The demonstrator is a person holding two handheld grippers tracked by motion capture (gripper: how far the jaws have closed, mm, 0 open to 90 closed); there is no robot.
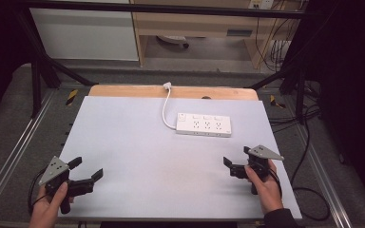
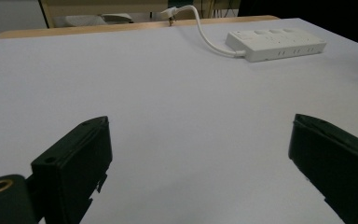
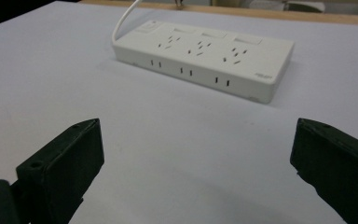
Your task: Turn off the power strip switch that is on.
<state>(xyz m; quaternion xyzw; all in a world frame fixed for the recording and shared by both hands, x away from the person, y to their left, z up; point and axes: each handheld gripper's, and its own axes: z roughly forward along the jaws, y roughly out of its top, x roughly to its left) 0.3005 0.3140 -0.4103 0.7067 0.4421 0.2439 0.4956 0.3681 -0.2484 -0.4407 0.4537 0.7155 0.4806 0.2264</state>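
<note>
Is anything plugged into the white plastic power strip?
No, it's empty. The white plastic power strip lies flat on the grey table, and all its sockets show bare holes. Its own white cord runs toward the table's far edge.

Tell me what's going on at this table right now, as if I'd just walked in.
A person sits at a white table holding a two-jaw gripper in each hand. The left gripper and the right gripper both rest near the table's near edge, jaws wide open, holding nothing. A white power strip lies flat toward the far side, its cable running back to the far edge. Nothing is plugged into it, and neither gripper touches it.
</note>
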